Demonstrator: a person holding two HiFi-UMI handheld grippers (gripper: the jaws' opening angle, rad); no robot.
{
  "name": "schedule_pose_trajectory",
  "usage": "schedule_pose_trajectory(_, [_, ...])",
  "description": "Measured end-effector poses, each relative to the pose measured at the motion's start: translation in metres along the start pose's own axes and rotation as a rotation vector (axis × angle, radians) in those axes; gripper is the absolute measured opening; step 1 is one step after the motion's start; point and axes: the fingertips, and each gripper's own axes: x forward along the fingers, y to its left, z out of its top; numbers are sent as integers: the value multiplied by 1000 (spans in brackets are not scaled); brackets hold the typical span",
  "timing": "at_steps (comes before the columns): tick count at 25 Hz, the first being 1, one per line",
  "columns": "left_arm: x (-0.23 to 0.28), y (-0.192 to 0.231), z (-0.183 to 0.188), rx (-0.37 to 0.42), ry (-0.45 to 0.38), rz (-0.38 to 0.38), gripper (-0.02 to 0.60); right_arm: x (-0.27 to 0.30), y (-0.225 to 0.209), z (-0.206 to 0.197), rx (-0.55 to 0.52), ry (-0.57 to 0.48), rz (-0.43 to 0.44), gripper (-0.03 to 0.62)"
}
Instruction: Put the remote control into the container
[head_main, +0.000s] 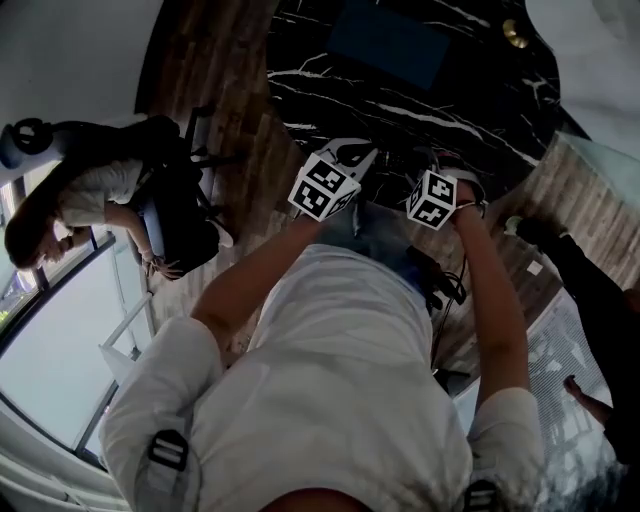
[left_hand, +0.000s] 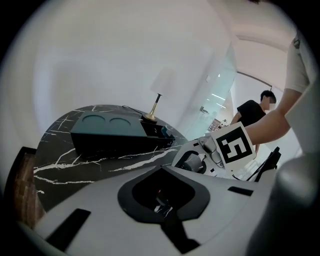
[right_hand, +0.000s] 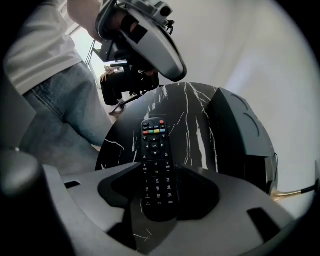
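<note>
The right gripper (right_hand: 159, 169) clamps the remote control (right_hand: 154, 150) by its lower half, buttons up, low over the table (right_hand: 186, 107) — ready, I judge, to carry it to the container (right_hand: 240, 135) ahead on its right. The left gripper (left_hand: 161, 170) hangs aside — jaws together, empty.

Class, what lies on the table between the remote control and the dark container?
Only bare black marble table, seen in the right gripper view; nothing lies between remote control and container.

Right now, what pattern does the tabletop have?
The tabletop is black marble with white veins, clearest in the right gripper view.
</note>
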Motion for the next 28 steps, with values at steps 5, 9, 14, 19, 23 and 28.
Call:
schedule_pose_trajectory(5, [-8, -15, 21, 28, -28, -24, 6, -38, -9, 6, 64, -35, -69, 218])
schedule_pose_trajectory(9, [-10, -28, 30, 54, -27, -42, 6, -66, -13, 6, 121, -65, -123, 218])
schedule_pose_trajectory(14, [-7, -33, 40, 71, -21, -60, 6, -80, -25, 4, 153, -76, -162, 218])
schedule_pose_trajectory(19, [3, -35, 59, 82, -28, -77, 6, -87, -43, -4, 170, -77, -206, 218])
schedule_pose_trajectory(23, [14, -38, 76, 87, -45, -86, 6, -95, -61, -16, 189, -69, -243, 218])
schedule_pose_trajectory(28, [31, -47, 100, 123, -59, -109, 6, -109, -84, -33, 218, -62, -292, 218])
